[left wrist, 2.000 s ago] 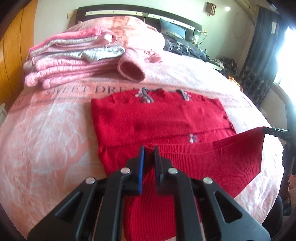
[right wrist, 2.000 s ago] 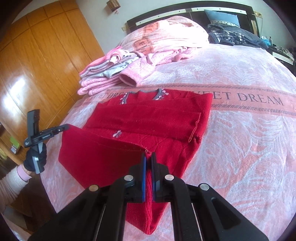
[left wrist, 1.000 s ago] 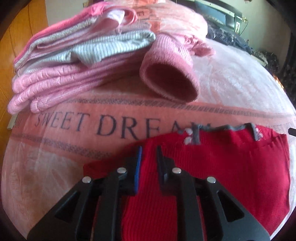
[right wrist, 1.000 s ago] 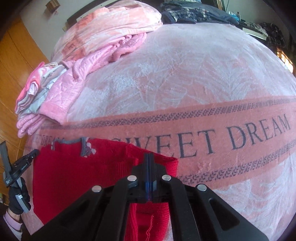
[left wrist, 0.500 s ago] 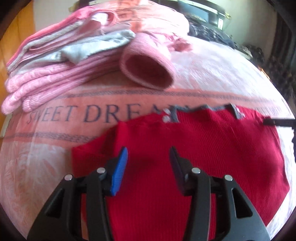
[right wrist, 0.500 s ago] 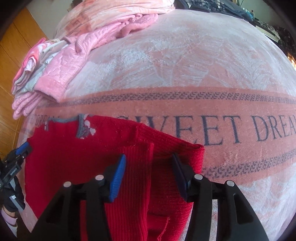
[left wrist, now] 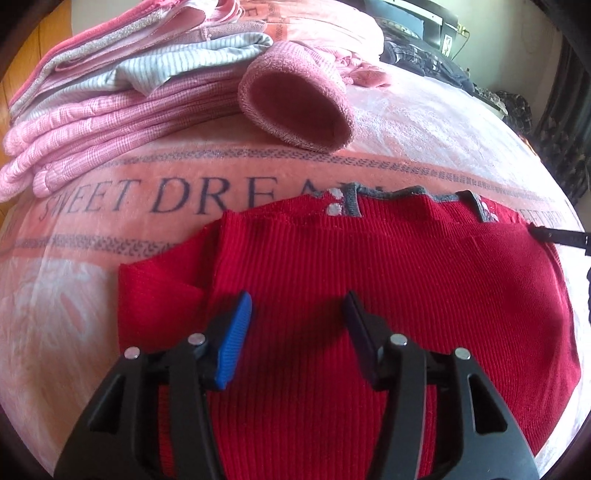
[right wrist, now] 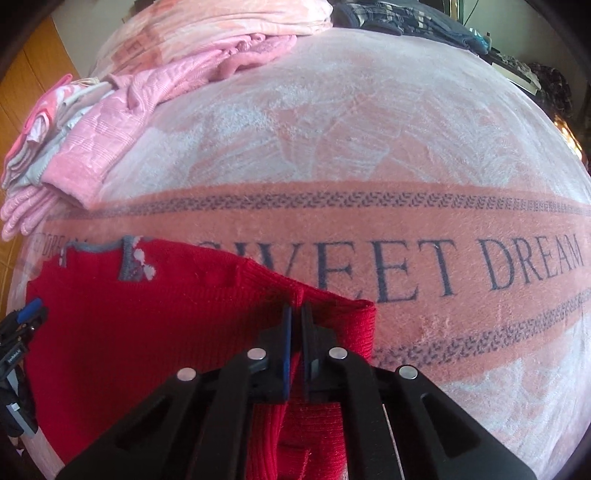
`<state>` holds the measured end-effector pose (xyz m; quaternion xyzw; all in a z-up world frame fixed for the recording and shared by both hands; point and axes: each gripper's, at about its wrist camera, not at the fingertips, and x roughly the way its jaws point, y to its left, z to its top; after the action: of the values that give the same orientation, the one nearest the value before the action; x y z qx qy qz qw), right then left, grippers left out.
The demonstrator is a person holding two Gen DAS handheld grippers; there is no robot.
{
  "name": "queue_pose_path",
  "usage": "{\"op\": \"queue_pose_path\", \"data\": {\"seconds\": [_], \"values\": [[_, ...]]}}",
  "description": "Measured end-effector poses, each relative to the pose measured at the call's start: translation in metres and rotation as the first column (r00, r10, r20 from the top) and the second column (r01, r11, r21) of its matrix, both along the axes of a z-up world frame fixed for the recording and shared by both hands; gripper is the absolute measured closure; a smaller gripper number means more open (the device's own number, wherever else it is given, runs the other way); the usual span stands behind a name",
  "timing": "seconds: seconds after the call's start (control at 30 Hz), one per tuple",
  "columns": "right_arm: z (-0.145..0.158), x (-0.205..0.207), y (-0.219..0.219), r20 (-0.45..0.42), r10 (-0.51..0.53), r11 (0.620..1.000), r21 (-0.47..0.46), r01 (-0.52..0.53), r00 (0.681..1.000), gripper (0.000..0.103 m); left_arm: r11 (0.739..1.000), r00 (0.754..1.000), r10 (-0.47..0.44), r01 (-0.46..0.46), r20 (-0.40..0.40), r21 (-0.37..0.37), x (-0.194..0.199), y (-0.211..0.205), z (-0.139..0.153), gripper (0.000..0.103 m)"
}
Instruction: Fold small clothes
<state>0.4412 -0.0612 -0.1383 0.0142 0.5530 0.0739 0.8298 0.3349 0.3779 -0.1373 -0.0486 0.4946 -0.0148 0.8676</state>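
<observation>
Bed covered edge to edge by a pink and white plush blanket (left wrist: 92,280) with a salmon band lettered "SWEET DREAM" running left to right across it. Far left on the blanket, a stack of folded pink and grey striped knit clothes (left wrist: 122,96), with a loose pink knit sleeve with an open ribbed cuff (left wrist: 295,110) spilling from it toward the middle; same stack seen at far left in the right wrist view (right wrist: 48,155). Beyond, at the head of the bed, a folded pink patterned quilt (right wrist: 207,26) and a heap of dark checked clothing (right wrist: 402,18). Near the middle of the bed, just below the lettered band, a red ribbed knit sweater with grey collar trim and small white flower details (left wrist: 388,266), lying flat, folded over on itself, collar toward the far side, one lower layer showing as a corner at its left edge. Black left gripper with a blue pad on one finger (left wrist: 297,317) poised over the near left part of the sweater, jaws spread wide, nothing between them, shadow cast on the knit beneath. Black right gripper (right wrist: 296,325) at the sweater's right folded edge (right wrist: 351,325), jaws nearly together with only a narrow slit; tips sit against a raised ridge of red knit, but whether cloth is pinched in the slit cannot be told. Right gripper tip visible as a thin black bar at the sweater's far right corner in the left wrist view (left wrist: 554,234); left gripper visible at the left edge of the right wrist view (right wrist: 22,321).
</observation>
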Motion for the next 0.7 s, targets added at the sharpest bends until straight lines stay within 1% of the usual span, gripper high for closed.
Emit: {"op": "queue_pose_path", "data": {"seconds": [0.07,0.1,0.17,0.23,0.33,0.47,0.53,0.57,0.63,0.7], "values": [[0.002,0.002,0.0,-0.014,-0.003,1.0,-0.001,0.003,1.0,0.097,1.0,1.0,0.002,-0.002,-0.009,-0.003,0.001,0.001,0.001,0.051],[0.004,0.002,-0.001,-0.021,0.002,1.0,0.009,-0.001,1.0,0.093,1.0,1.0,0.006,-0.006,-0.016,-0.001,0.002,0.0,0.002,0.051],[0.012,-0.003,-0.004,-0.025,0.006,0.999,0.045,-0.005,1.0,0.075,1.0,1.0,0.015,-0.015,-0.016,-0.002,-0.001,0.001,0.009,0.053],[0.025,-0.017,-0.009,-0.015,0.009,0.996,0.088,-0.007,1.0,0.072,1.0,1.0,0.022,-0.022,-0.003,-0.002,-0.009,0.001,0.018,0.053],[0.034,-0.05,-0.016,-0.046,0.042,0.986,0.165,-0.034,0.998,0.07,1.0,1.0,0.0,0.001,0.015,-0.025,-0.029,0.0,0.033,0.05],[0.038,-0.11,-0.018,-0.071,0.104,0.983,0.161,-0.091,0.992,0.064,0.999,1.0,-0.028,0.028,0.014,-0.038,-0.063,-0.003,0.041,0.047],[0.033,-0.142,-0.019,-0.101,0.138,0.974,0.196,-0.116,0.985,0.062,0.997,1.0,-0.029,0.03,0.011,-0.068,-0.082,-0.002,0.042,0.046],[0.028,-0.154,-0.017,-0.125,0.152,0.971,0.204,-0.125,0.98,0.062,0.997,1.0,-0.029,0.03,0.009,-0.078,-0.087,-0.003,0.041,0.046],[0.016,-0.174,-0.015,-0.175,0.15,0.975,0.19,-0.116,0.973,0.062,0.995,1.0,-0.024,0.024,0.004,-0.097,-0.099,-0.004,0.037,0.046],[0.011,-0.187,-0.015,-0.188,0.162,0.971,0.206,-0.122,0.969,0.08,0.996,1.0,-0.025,0.024,-0.009,-0.088,-0.107,-0.008,0.031,0.045]]}}
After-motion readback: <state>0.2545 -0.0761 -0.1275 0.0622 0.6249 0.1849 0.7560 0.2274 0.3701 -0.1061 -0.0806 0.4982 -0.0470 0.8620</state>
